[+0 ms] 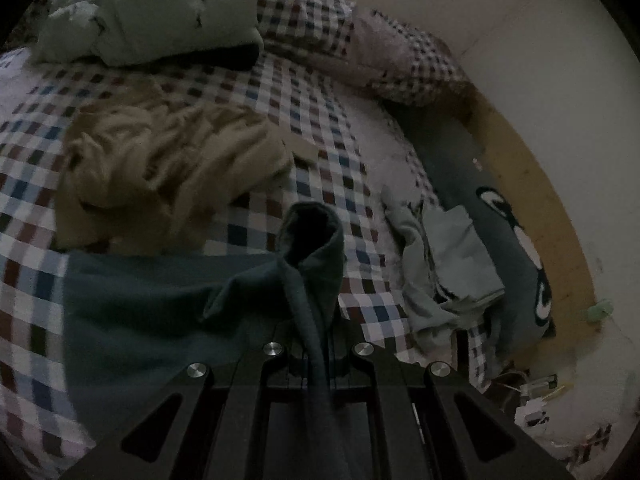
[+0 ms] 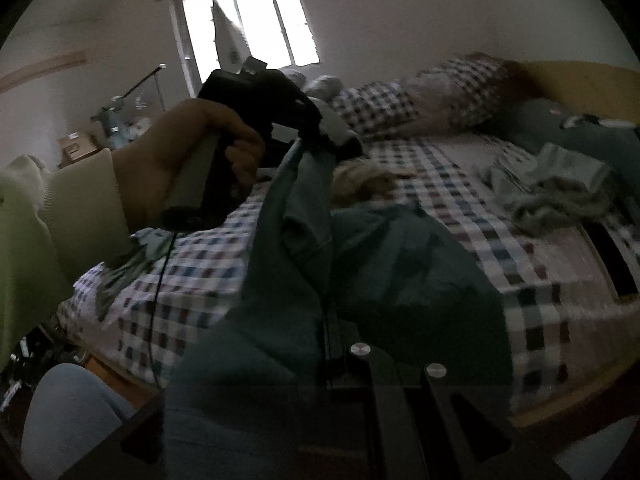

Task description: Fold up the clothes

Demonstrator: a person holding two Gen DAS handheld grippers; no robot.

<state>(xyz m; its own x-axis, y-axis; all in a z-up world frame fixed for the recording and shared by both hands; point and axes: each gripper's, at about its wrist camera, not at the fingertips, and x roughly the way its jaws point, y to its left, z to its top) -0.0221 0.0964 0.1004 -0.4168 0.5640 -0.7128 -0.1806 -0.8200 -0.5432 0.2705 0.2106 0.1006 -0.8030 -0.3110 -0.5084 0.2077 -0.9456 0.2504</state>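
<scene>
A dark teal garment lies partly on the checked bed, one edge bunched up into a raised fold. My left gripper is shut on that edge, the cloth hiding its fingertips. In the right wrist view a hand holds the left gripper above the bed, with the teal garment hanging from its tip. The same cloth drapes over my right gripper, which is shut on another part of it near the bed's front edge. A crumpled tan garment lies beyond on the bed.
The checked bed sheet also carries a green quilt, checked pillows, a pale grey-green garment and a dark patterned pillow by the yellow headboard. A window, a pale sleeve and a knee are at the left.
</scene>
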